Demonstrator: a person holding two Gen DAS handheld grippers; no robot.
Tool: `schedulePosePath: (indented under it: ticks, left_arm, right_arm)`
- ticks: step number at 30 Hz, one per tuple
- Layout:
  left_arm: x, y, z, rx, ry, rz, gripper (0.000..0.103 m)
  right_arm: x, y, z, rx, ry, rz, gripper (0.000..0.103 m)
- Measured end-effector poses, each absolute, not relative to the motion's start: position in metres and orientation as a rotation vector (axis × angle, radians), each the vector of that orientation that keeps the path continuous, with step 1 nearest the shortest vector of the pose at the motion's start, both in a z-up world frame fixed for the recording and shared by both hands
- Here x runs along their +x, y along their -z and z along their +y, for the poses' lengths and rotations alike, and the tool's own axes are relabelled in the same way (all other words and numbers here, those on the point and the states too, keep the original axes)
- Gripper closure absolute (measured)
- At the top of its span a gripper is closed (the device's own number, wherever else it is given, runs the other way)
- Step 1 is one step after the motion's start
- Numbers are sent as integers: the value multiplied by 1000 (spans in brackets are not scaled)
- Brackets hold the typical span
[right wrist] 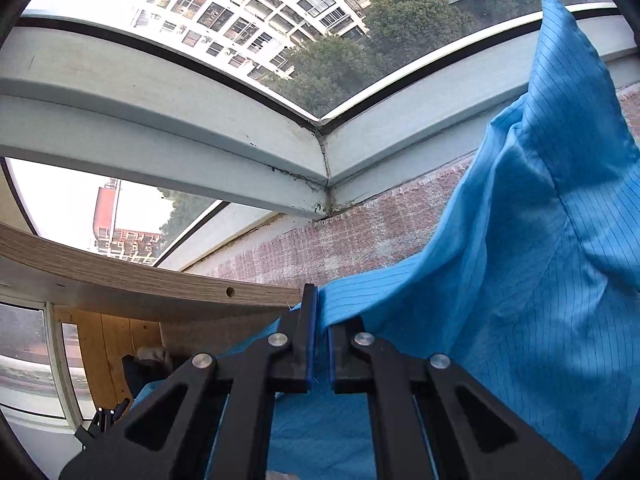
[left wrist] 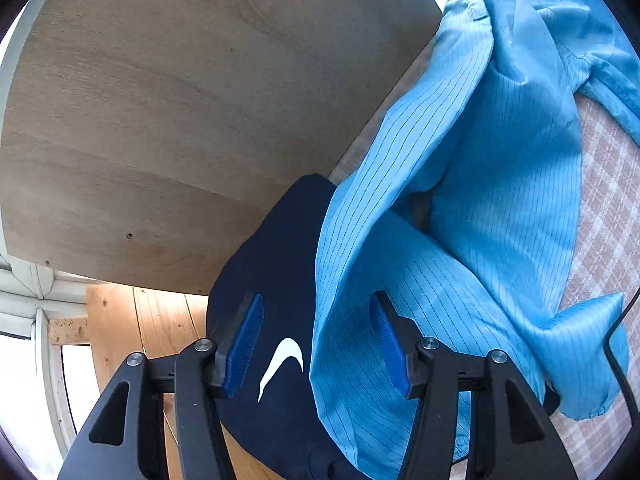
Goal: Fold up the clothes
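While right gripper (right wrist: 319, 344) clamps blue striped garment (right wrist: 540, 240) edge, lifting it off checked mat (right wrist: 320, 248) likely to spread it, left gripper (left wrist: 316, 344) hovers jaws apart, empty, over garment's edge and navy cloth (left wrist: 276, 264), probably readying second grasp.

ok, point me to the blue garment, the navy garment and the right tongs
blue garment (left wrist: 500, 184): left wrist view, striped middle panel.
navy garment (left wrist: 276, 248): left wrist view, bare cloth above the white logo.
right tongs (right wrist: 319, 344): right wrist view, between the tips, shut on a blue garment edge.
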State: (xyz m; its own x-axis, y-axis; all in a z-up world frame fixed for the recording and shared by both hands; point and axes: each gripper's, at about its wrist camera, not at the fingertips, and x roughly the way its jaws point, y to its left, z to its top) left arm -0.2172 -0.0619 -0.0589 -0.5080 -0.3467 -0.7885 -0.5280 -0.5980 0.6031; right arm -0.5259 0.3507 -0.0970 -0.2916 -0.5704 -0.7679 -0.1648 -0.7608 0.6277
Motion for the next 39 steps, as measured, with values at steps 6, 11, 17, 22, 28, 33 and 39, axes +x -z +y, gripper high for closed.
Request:
schedulePosePath:
  ticks: [6, 11, 17, 22, 28, 33, 39]
  left_arm:
    - [-212, 39, -60, -1522, -2244, 1184, 103]
    - [-178, 5, -47, -1446, -2271, 1112, 103]
    - [-133, 10, -24, -1451, -2213, 867, 71]
    - [-92, 29, -20, -1509, -2182, 777, 64]
    - [-52, 23, -70, -1600, -2361, 566, 57]
    - [-14, 48, -83, -1650, -2380, 386, 57]
    - [3, 73, -59, -1617, -2433, 523, 57]
  right_arm:
    - [-517, 80, 363, 1623, 2145, -950, 99]
    - [-501, 68, 390, 1589, 2181, -950, 99]
    - [-497, 80, 420, 1670, 2267, -913, 99]
    - [-496, 100, 427, 1775, 2294, -875, 98]
    - [-469, 85, 424, 1886, 2410, -607, 74]
    - [-382, 30, 339, 1649, 2416, -128, 74]
    - [-281, 27, 131, 1502, 1756, -33, 62]
